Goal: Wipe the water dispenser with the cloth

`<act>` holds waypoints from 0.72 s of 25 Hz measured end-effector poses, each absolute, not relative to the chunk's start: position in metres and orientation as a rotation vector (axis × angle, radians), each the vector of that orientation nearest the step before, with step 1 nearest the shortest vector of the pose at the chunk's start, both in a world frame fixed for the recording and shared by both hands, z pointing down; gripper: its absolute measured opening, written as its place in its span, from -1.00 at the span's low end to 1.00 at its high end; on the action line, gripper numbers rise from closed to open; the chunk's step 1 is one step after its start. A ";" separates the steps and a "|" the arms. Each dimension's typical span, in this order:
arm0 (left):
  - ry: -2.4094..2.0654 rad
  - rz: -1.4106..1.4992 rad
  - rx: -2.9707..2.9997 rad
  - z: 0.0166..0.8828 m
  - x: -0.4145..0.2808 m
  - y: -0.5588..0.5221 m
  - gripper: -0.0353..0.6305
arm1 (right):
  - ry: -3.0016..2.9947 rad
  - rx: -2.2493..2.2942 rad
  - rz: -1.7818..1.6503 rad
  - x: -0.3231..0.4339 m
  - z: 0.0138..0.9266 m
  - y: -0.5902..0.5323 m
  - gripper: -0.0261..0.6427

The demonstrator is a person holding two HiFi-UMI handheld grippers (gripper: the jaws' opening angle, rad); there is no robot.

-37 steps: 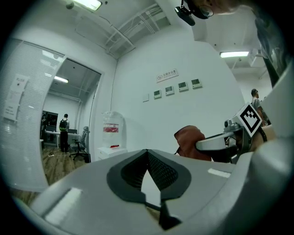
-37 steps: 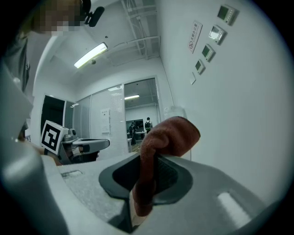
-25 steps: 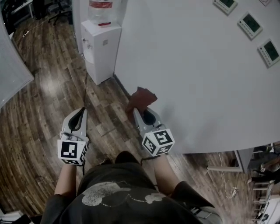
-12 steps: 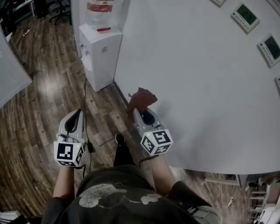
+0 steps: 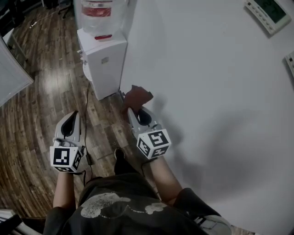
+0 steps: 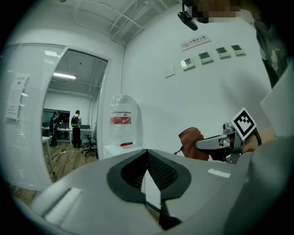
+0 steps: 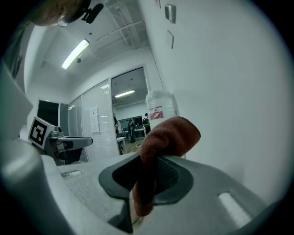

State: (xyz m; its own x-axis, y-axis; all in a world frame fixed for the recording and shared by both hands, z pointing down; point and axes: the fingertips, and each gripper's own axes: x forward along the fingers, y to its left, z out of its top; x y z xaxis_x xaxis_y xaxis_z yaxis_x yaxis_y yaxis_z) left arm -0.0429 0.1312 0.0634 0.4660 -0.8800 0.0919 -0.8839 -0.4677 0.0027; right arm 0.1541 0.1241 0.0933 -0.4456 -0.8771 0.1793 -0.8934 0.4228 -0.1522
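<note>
The white water dispenser [image 5: 104, 58] stands against the wall ahead, with a clear bottle [image 5: 96, 13] that has a red label on top. It also shows in the left gripper view as the dispenser [image 6: 120, 133] and in the right gripper view as the bottle [image 7: 161, 106]. My right gripper [image 5: 132, 111] is shut on a reddish-brown cloth [image 5: 135, 98], which bunches up over the jaws [image 7: 161, 142]. My left gripper [image 5: 72, 120] hangs lower left, shut and empty, its tips [image 6: 147, 158] meeting. Both grippers are well short of the dispenser.
A white wall [image 5: 206, 92] runs along the right with control panels [image 5: 268, 11] on it. The floor is dark wood planks [image 5: 32, 124]. A black cable [image 5: 88, 101] trails from the dispenser across the floor. A glass partition [image 5: 11, 69] stands left. People [image 6: 76, 120] stand far off in an office.
The view has advanced toward the dispenser, which now looks larger and nearer. Both grippers keep their pose, the right still holding the cloth.
</note>
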 end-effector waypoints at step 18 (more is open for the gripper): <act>-1.609 0.067 2.544 0.079 -0.039 -0.006 -0.84 | -2.531 1.584 0.434 0.148 0.122 -0.022 -0.74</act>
